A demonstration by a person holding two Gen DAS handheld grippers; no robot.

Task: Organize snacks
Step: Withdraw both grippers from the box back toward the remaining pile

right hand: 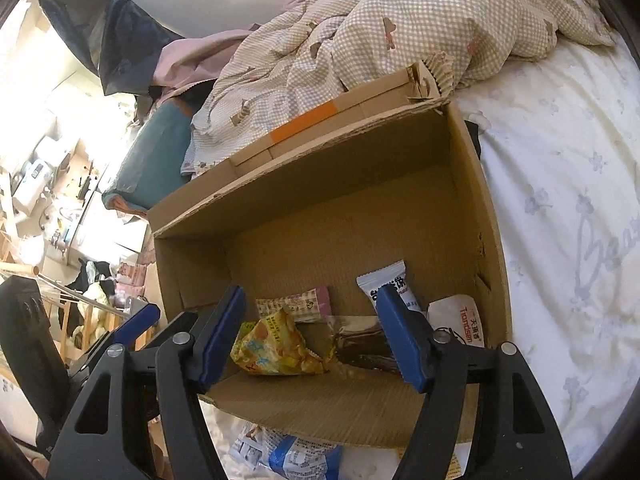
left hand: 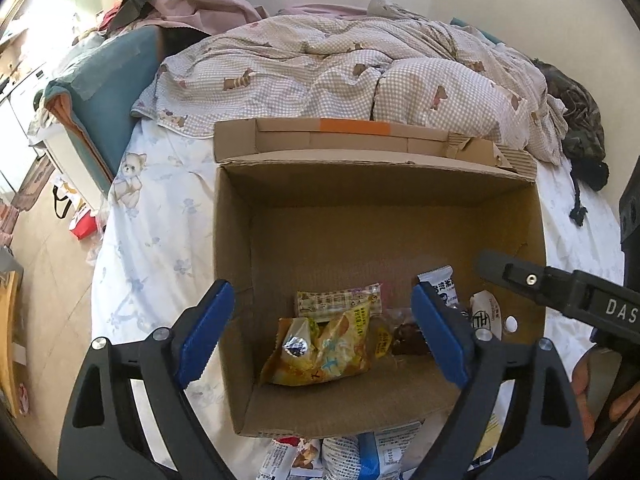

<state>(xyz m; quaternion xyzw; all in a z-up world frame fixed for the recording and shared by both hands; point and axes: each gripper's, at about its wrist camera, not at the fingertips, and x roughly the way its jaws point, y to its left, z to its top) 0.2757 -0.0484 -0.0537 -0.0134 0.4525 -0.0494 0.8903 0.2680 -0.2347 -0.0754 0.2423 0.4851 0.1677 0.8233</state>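
Bedtop box [left hand: 240,240]: both tongs [left hand: 320,332] [right hand: 316,336] gape wide, empty.

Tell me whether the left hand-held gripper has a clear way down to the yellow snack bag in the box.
Probably yes. The left hand-held gripper hangs open above the open-topped cardboard box, and the yellow snack bag lies uncovered on the box floor between its fingers.

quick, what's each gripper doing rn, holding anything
left gripper: open, holding nothing, over the cardboard box.
right gripper: open, holding nothing, over the same box.
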